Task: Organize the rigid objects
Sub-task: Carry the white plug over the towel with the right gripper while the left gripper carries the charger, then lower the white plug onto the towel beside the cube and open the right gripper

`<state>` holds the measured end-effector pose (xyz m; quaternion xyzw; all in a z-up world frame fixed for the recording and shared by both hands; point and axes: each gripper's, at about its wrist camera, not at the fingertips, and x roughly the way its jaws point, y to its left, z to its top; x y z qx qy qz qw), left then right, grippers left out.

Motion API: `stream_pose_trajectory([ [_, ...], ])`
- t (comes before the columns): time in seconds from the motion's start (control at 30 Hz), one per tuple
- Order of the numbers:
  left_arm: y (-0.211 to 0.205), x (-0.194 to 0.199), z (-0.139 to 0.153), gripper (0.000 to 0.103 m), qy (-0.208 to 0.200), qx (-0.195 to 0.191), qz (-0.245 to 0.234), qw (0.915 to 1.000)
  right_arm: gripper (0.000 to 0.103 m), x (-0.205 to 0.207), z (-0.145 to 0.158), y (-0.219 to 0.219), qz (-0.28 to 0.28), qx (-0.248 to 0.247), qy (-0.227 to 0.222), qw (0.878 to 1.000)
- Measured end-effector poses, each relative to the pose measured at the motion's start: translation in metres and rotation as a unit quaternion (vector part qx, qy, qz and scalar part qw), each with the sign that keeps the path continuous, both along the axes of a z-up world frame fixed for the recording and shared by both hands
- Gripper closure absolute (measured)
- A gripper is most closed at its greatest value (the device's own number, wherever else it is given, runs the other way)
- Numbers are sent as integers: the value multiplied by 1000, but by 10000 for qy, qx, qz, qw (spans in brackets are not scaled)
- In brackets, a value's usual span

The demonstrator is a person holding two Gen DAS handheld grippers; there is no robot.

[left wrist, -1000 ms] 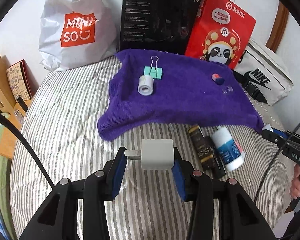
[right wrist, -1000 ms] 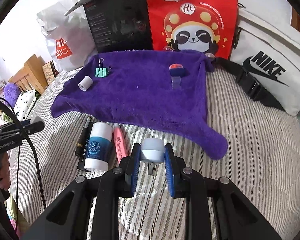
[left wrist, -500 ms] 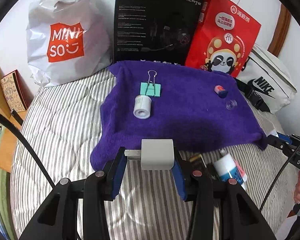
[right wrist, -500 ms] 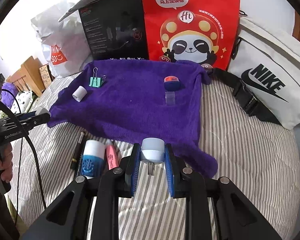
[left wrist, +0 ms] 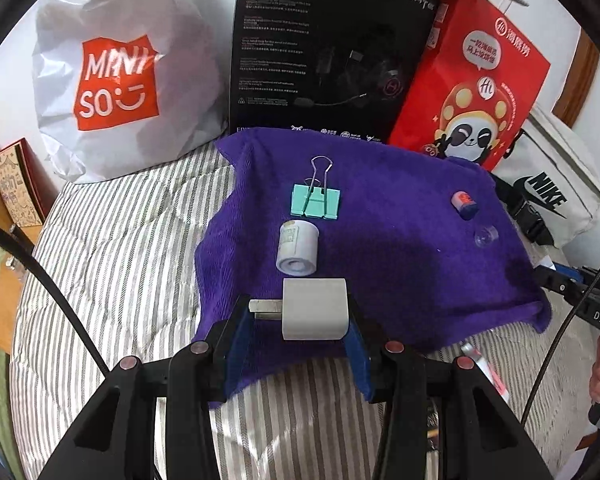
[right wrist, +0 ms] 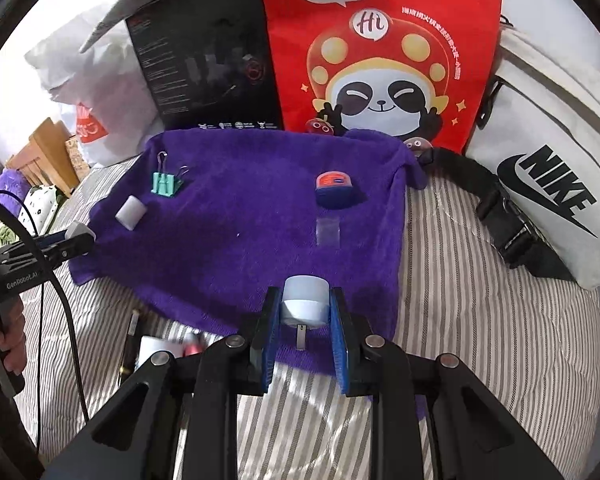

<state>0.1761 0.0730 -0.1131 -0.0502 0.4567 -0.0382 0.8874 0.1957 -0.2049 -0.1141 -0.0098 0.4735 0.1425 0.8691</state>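
Observation:
My left gripper [left wrist: 300, 314] is shut on a white cube charger [left wrist: 314, 309], prongs pointing left, held over the near edge of the purple cloth [left wrist: 400, 248]. My right gripper [right wrist: 304, 312] is shut on a pale blue round plug adapter [right wrist: 305, 300], prong pointing down, over the cloth's [right wrist: 240, 208] near edge. On the cloth lie a green binder clip [left wrist: 315, 199], a white tape roll [left wrist: 298, 249], a small blue-and-red cap [left wrist: 465, 204] and a clear cap [left wrist: 486, 236]. They also show in the right wrist view: clip [right wrist: 165, 182], roll [right wrist: 130, 213], cap [right wrist: 335, 188].
A Miniso bag [left wrist: 116, 76], black box [left wrist: 324, 52], red panda bag [left wrist: 472, 92] and white Nike bag [right wrist: 548, 168] line the back. A pen [right wrist: 130, 340], a white tube [right wrist: 152, 350] and a pink item [right wrist: 192, 346] lie on the striped bedding [right wrist: 480, 320] before the cloth.
Both grippers have moved forward toward the cloth with their chargers still held; they now hang over its near edge. The tube and pen have slid under the gripper bodies in view.

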Motion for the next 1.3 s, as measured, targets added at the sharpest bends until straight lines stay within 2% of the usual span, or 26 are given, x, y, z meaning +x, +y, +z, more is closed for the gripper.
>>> stream_pose_trajectory([
  [0.17, 1, 10, -7, 61, 46, -91, -15, 9999, 79, 14, -6, 1, 0, -105, 35, 9999],
  [0.7, -3, 24, -19, 61, 151, 10, -195, 9997, 79, 43, -30, 10, -15, -216, 268, 9994],
  [1.0, -6, 30, -21, 61, 218, 107, -279, 9993, 79, 51, -45, 18, 61, -589, 294, 9978],
  [1.3, -7, 32, -23, 61, 278, 155, -338, 9989, 78, 54, -51, 16, 26, -403, 297, 9987],
])
